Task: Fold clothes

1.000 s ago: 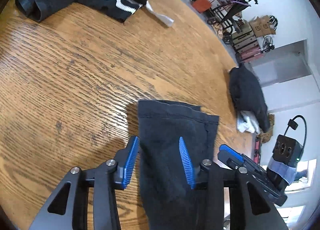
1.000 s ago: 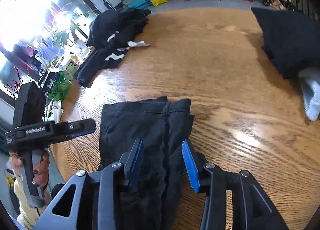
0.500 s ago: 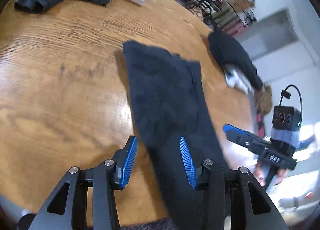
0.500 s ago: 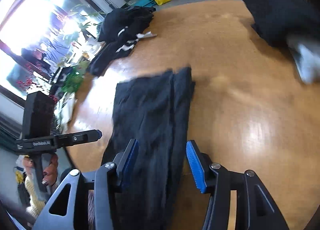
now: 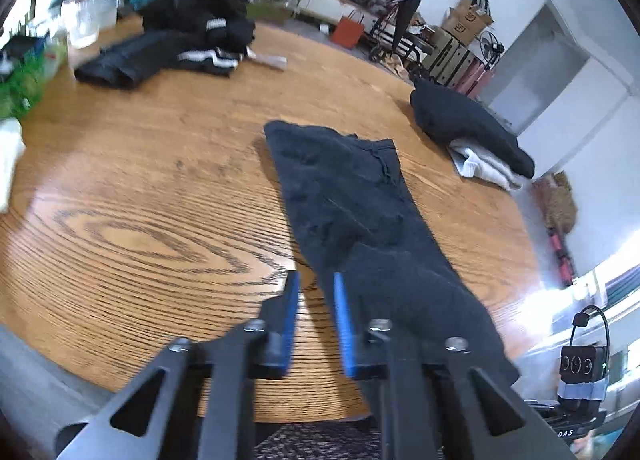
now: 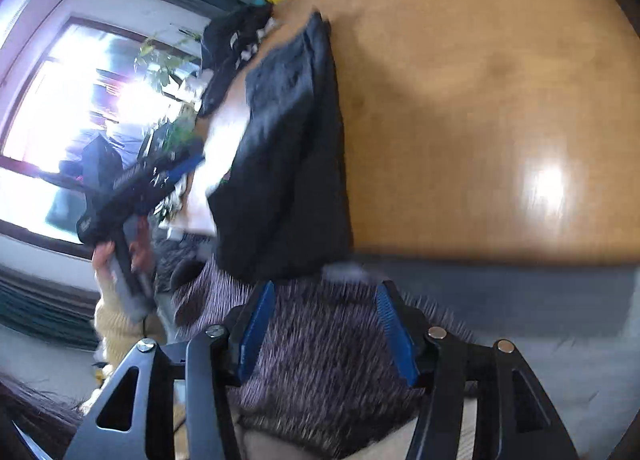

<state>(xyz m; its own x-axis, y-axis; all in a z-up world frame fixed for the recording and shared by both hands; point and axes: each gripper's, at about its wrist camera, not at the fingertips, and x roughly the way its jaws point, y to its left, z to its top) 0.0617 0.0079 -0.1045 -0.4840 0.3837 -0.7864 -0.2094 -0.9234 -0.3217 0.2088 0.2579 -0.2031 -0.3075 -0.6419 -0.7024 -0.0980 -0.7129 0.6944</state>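
Black pants [image 5: 352, 196] lie long and flat across the wood table [image 5: 160, 180], near end drooping over the edge. My left gripper [image 5: 314, 292] is narrowed at their edge with nothing pinched, and my right gripper [image 6: 324, 300] is spread wide, empty, off the table.

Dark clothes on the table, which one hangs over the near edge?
The long black garment stretched out in the middle; its near end drapes off the table. The striped pile and the black bundle on a white cloth lie wholly on the wood.
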